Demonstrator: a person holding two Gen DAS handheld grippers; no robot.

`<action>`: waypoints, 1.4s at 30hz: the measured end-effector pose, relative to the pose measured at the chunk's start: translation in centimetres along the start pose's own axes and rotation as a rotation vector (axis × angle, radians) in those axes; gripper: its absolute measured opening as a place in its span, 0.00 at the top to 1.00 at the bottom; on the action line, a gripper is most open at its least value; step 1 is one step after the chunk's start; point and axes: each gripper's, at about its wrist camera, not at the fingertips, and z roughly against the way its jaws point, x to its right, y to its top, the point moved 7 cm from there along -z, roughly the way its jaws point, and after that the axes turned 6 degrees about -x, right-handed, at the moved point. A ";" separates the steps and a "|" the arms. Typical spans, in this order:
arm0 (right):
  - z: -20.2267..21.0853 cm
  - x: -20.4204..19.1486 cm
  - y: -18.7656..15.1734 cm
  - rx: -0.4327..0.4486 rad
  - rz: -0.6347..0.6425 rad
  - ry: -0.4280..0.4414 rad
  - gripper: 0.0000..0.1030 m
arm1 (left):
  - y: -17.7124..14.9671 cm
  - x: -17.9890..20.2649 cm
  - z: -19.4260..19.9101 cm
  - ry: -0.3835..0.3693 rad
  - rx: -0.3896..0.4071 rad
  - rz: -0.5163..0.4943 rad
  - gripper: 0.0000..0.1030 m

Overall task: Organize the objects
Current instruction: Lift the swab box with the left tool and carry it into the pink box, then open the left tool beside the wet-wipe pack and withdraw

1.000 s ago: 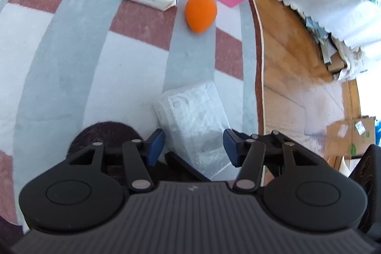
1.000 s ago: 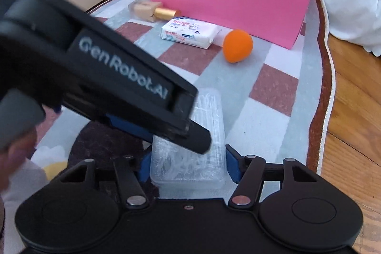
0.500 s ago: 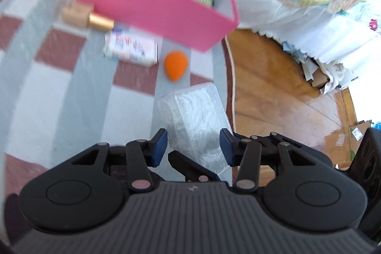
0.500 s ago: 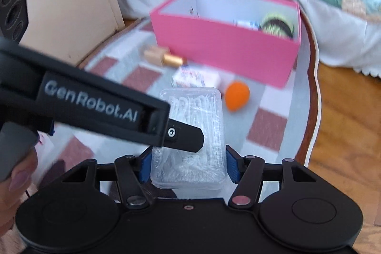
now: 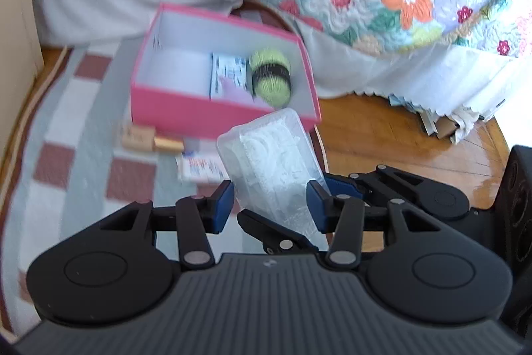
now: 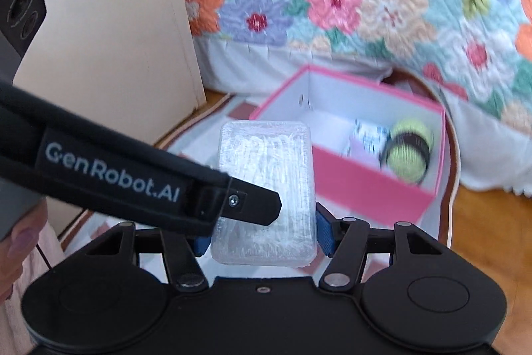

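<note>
With both pairs of jaws clamped across its short sides, right gripper [image 6: 262,230] and left gripper [image 5: 270,205] crosswise: clear plastic case [image 6: 264,195] aloft, long axis aimed ahead at pink box [image 6: 372,188] beyond, open, part filled.

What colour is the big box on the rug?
Pink outside, white inside. The box shows best in the left wrist view.

A clear plastic case [image 6: 264,185] of white swabs hangs tilted in the air before the open pink box [image 6: 359,185].
</note>
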 end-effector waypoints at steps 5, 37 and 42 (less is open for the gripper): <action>-1.3 1.5 4.1 0.019 0.000 0.003 0.37 | 4.5 -0.7 -0.2 0.032 0.019 -0.016 0.55; -27.6 11.8 10.8 -0.318 -0.304 0.135 0.28 | 20.1 -12.3 -24.8 0.129 -0.245 0.089 0.57; -27.7 12.3 10.9 -0.347 -0.300 0.105 0.28 | 20.2 -12.3 -25.6 0.109 -0.247 0.110 0.57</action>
